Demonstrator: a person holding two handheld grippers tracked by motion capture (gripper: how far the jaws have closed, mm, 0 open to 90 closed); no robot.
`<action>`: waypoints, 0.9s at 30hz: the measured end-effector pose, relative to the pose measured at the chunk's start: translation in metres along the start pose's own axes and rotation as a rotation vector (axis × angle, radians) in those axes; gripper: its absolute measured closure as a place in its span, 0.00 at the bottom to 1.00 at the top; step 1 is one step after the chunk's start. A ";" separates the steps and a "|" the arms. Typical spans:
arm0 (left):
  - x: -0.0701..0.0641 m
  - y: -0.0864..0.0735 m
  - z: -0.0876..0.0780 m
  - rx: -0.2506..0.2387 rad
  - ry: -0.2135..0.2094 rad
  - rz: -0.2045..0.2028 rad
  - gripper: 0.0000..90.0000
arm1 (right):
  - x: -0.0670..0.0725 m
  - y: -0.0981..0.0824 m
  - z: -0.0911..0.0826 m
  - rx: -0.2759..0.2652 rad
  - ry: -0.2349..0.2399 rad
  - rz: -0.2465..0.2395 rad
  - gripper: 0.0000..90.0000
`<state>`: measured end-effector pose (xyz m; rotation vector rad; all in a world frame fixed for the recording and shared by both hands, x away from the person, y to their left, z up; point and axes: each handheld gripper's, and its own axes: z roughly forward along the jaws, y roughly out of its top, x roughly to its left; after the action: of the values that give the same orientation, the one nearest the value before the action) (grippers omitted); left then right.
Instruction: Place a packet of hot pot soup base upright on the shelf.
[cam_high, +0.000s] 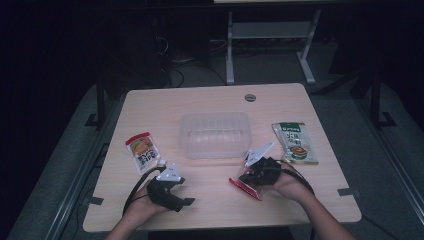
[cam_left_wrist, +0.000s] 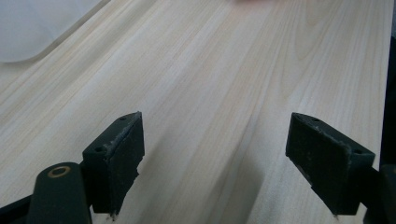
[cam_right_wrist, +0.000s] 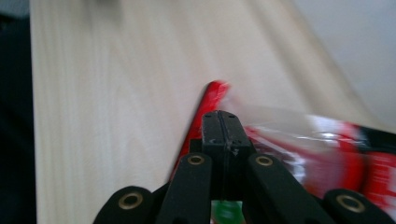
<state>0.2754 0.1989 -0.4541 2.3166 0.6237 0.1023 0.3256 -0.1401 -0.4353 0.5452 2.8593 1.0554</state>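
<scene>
From above, the right gripper (cam_high: 248, 176) sits near the table's (cam_high: 215, 210) front edge, jaws clamped on a red packet (cam_high: 245, 188). The right gripper view adds the packet's clear, glossy panel beside the pressed-together jaws. The left gripper (cam_left_wrist: 212, 163), toward the front-left corner, has jaws spread wide over bare wood. A clear container (cam_high: 215, 134) stands mid-table.

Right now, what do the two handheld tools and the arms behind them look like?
Both tools are black. The left tool and the right tool each carry a pale grey three-cornered plate on top and trail a black cable. Up close, brass-coloured rivets dot the linkage, and the flat black pads look scuffed. The forearms are bare, no sleeves visible.
</scene>
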 end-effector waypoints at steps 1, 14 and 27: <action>0.000 0.000 0.000 0.000 0.000 0.000 0.21 | -0.006 -0.001 -0.007 -0.016 -0.021 0.025 1.00; 0.001 0.000 0.001 -0.002 0.001 -0.013 0.22 | -0.070 -0.064 -0.049 0.021 -0.227 0.293 1.00; 0.002 0.000 0.001 0.008 -0.003 0.002 0.22 | -0.063 -0.062 -0.032 0.092 -0.150 0.241 1.00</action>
<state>0.2769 0.1993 -0.4552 2.3247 0.6215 0.0974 0.3604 -0.2253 -0.4555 0.9531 2.7717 0.8693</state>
